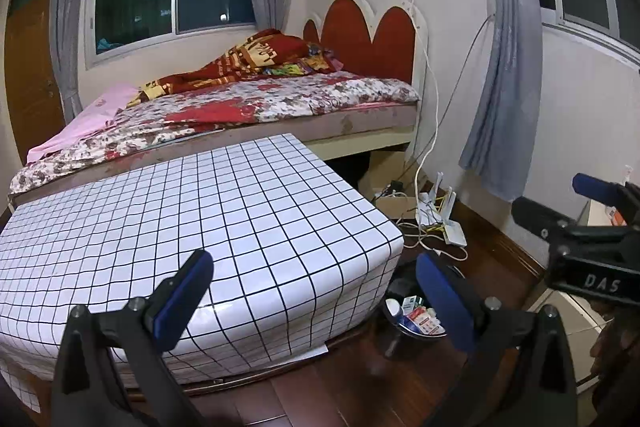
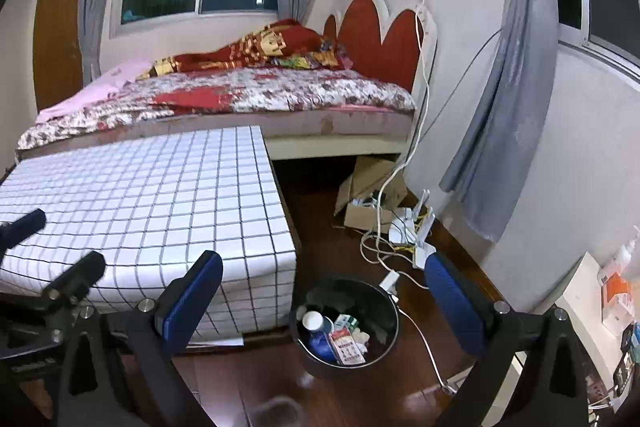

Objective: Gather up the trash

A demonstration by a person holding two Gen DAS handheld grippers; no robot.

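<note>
A round black bin (image 2: 316, 367) stands on the dark wooden floor by the corner of the low table. It holds a blue bottle with a white cap (image 2: 314, 323), a red-and-white carton (image 2: 347, 345) and a small green-and-white box (image 2: 345, 323). My right gripper (image 2: 326, 301) hangs open above the bin, nothing between its blue pads. In the left wrist view the bin (image 1: 404, 343) shows partly behind my right-hand finger. My left gripper (image 1: 316, 291) is open and empty over the table's corner. The right gripper (image 1: 560, 197) shows at the right edge, the left gripper (image 2: 64, 241) at the left edge.
The low table under a white grid-pattern cloth (image 2: 140, 203) fills the left. Behind it is a bed (image 2: 240, 99) with a red headboard. A white router (image 2: 408, 227), loose cables and a cardboard box (image 2: 364, 215) lie on the floor by the wall. A white shelf (image 2: 580, 291) stands at right.
</note>
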